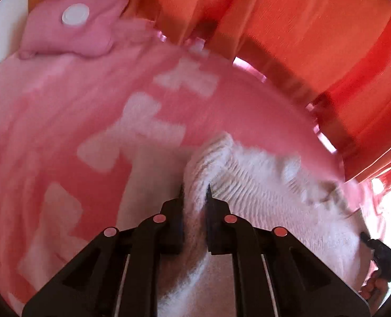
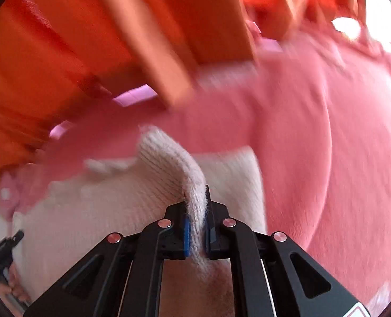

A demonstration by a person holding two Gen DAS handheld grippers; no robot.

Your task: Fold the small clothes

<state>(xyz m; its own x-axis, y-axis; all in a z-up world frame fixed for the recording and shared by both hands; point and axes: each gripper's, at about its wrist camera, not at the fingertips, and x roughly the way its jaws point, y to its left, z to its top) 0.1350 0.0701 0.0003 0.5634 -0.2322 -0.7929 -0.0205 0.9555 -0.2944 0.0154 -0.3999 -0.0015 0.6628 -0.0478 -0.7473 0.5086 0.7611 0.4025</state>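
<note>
A small white knitted garment (image 1: 261,179) lies over a pink blanket with white bow shapes (image 1: 95,111). My left gripper (image 1: 194,192) is shut on a ribbed edge of the white garment and lifts it into a fold. My right gripper (image 2: 195,198) is shut on another edge of the same white garment (image 2: 95,211), which rises between its jaws. The pink blanket (image 2: 314,145) fills the right of the right wrist view. Each view shows the other gripper at its edge: the right one (image 1: 383,253), the left one (image 2: 2,251). Both views are motion-blurred.
Orange-red curtains (image 1: 288,26) hang behind the blanket's far edge, also in the right wrist view (image 2: 89,39). A folded pink cloth with a white round disc (image 1: 75,15) sits at the far left. A white surface (image 1: 0,39) shows at the left.
</note>
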